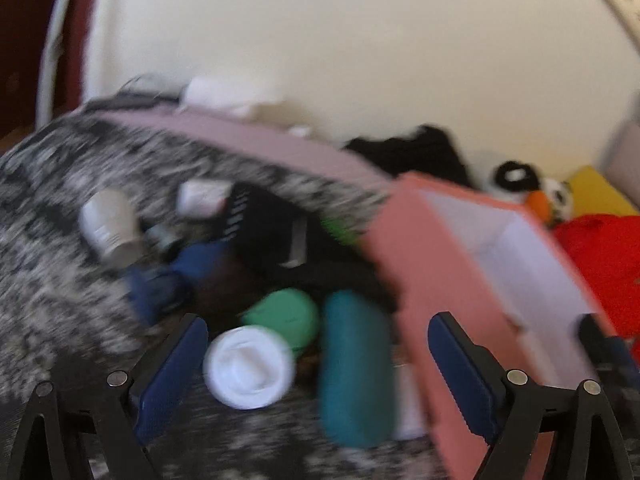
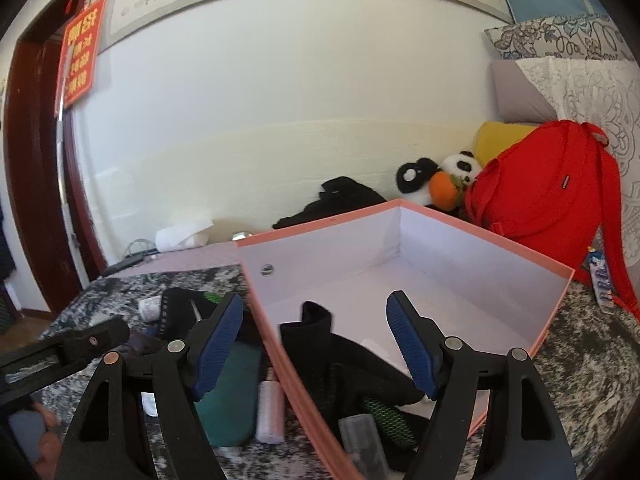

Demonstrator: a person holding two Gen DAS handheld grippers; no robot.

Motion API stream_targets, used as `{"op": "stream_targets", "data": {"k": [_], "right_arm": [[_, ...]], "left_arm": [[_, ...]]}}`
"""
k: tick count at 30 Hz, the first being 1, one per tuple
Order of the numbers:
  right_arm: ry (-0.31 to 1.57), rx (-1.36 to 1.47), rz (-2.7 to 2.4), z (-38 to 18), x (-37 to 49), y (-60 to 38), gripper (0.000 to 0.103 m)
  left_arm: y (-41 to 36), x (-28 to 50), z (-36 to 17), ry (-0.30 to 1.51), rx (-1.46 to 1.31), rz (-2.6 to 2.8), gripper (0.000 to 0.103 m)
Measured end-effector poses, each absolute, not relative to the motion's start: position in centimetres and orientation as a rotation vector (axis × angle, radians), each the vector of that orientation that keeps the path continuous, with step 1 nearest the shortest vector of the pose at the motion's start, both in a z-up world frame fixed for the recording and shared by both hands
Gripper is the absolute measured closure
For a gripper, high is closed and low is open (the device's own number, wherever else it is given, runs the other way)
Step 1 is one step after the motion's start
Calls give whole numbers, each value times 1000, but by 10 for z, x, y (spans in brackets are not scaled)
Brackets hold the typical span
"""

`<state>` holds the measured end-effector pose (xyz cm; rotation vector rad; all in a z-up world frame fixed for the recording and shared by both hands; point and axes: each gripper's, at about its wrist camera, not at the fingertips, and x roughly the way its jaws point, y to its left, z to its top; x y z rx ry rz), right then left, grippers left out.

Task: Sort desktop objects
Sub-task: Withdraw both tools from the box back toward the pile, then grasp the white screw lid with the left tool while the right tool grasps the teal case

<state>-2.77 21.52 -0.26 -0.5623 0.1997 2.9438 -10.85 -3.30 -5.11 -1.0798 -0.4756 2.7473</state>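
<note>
The pink box [image 2: 520, 280] is taken as the landmark; it is seen standing open on the marbled grey surface [image 2: 580, 360], its inside white.

In the right wrist view, the right claw [image 2: 316, 320] is held wide open over the near left corner of the box, with nothing pressed between its blue pads [image 2: 408, 344]. Its left finger is seen outside the box wall, its right finger inside. Within the box, at the near end, a black garment [image 2: 340, 364] is laid, and nearer still a green-and-black mesh item [image 2: 388, 416] and a small grey case [image 2: 360, 436] are found.

In the blurred left wrist view, the left claw [image 1: 320, 364] is likewise spread open and empty, left of the box. Between its fingers a white round lid [image 1: 248, 368] and a teal roll [image 1: 352, 368] are seen on the surface, just beside the box's outer wall. A green rounded item [image 1: 288, 316] lies just behind the lid.

Farther left of the box, a dark blue object [image 1: 160, 288], black cloth [image 1: 280, 232] and a pale cup-like item [image 1: 108, 224] are scattered.

Behind the box, by the wall, a black heap [image 2: 332, 200], a panda plush [image 2: 440, 176] and a red backpack [image 2: 540, 192] are placed, with a roll of white paper [image 2: 180, 234] back to the left.
</note>
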Motion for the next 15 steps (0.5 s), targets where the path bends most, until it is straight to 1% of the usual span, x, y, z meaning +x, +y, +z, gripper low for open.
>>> {"op": "stream_targets", "data": {"k": [4, 7, 12, 15], "right_arm": [[181, -572, 2987, -2, -28, 199, 25], [155, -577, 3012, -2, -27, 187, 24], [117, -593, 3049, -4, -23, 174, 23], [104, -598, 3054, -5, -23, 173, 22]], "left_arm": [[-43, -121, -79, -475, -1250, 2720, 10], [-44, -128, -98, -424, -1336, 2737, 10], [-42, -141, -113, -401, -1397, 2725, 10], [-40, -150, -118, -442, -1426, 2672, 10]]}}
